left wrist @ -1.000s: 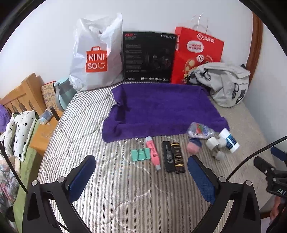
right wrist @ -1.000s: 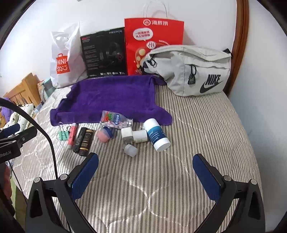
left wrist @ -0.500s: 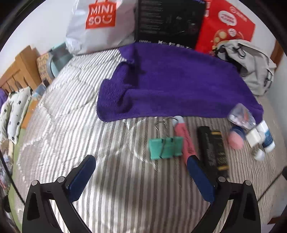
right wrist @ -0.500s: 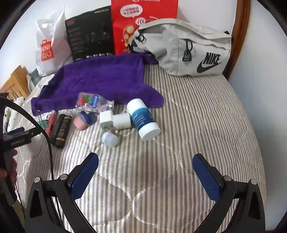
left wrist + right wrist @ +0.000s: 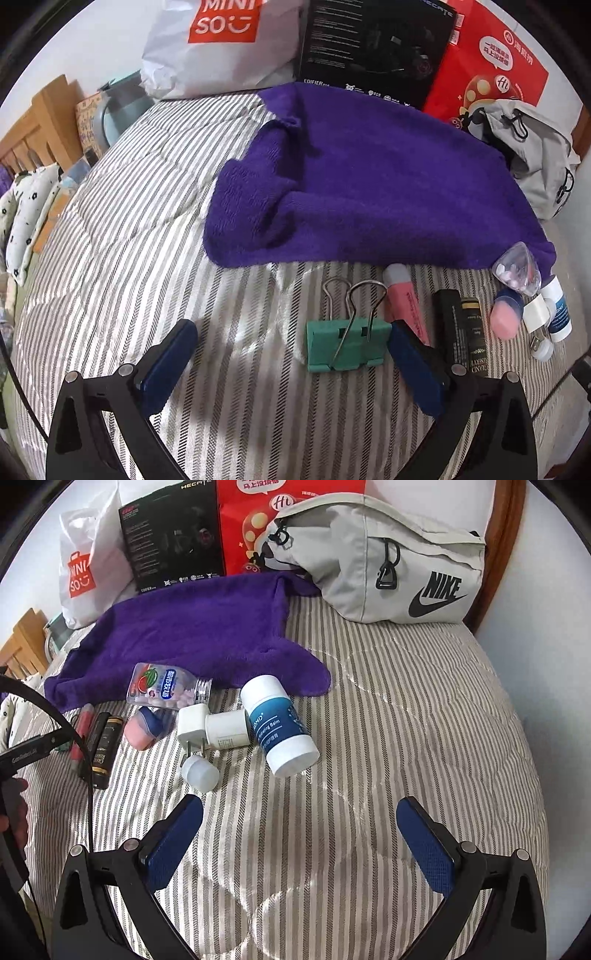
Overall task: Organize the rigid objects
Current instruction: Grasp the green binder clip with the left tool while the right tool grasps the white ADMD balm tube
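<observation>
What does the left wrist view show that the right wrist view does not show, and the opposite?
Only the left wrist view shows the green binder clip plainly, lying just ahead of the open left gripper. Only the right wrist view shows the open right gripper and the logo on the grey bag. Both show the purple towel, the balm bottle and the candy bottle.

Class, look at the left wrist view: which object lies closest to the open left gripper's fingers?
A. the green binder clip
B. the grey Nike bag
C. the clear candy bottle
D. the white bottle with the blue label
A: the green binder clip lies on the striped bedcover beside one pad of the open left gripper; the others are farther away.
</observation>
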The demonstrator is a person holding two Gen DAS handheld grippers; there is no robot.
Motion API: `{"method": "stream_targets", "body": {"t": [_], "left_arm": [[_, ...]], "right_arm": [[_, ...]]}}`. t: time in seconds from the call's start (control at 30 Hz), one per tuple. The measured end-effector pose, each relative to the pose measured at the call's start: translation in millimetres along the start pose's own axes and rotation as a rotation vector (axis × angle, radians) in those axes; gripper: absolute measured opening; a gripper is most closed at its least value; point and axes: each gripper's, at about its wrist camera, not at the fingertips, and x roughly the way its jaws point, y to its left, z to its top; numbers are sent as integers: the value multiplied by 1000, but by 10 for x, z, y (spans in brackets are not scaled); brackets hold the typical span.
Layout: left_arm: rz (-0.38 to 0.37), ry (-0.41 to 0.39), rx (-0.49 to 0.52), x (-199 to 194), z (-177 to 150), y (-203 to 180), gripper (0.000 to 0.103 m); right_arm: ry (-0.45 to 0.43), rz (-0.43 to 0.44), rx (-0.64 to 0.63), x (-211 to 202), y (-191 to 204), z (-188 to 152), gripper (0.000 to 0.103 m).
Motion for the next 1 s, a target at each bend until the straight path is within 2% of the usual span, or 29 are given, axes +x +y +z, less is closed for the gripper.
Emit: {"method": "stream_targets", "body": {"t": [0.13,0.23,0.33,0.43,0.53,0.63,0.7,0.73,0.77,0.8,1.0], "left_arm": [[72,-10,90,43,-66,-116,103],[54,-7,59,45,-73,-86,103],[67,-6,52,45,-64,-105,103],[74,-9,42,45,-57,-111,103],[69,-28,48,43,-73,-111,100],[51,-46,78,-11,-96,-154,77],[32,-47,107,-28,-68,-227,51],[29,-45,118,-29,-55,-254,45],[28,-40,130,-30,-42,-283,42],[33,-36,131,-25,-36,-292,42],[22,-27,114,-7,-31,-268,42]], "right_arm": [[1,8,1,70,-25,43,103],[-12,7,0,87,-89,61,103],[-23,25,16,119,-226,103,102],[-37,65,23,147,-306,167,98],[-42,101,-22,204,-279,263,89],[-35,110,-106,285,-171,303,80],[-25,97,-170,375,-95,316,70],[-15,94,-186,420,-79,324,68],[-6,106,-192,459,-69,335,66],[-3,126,-196,496,-57,353,62],[-7,158,-203,684,0,422,51]]}}
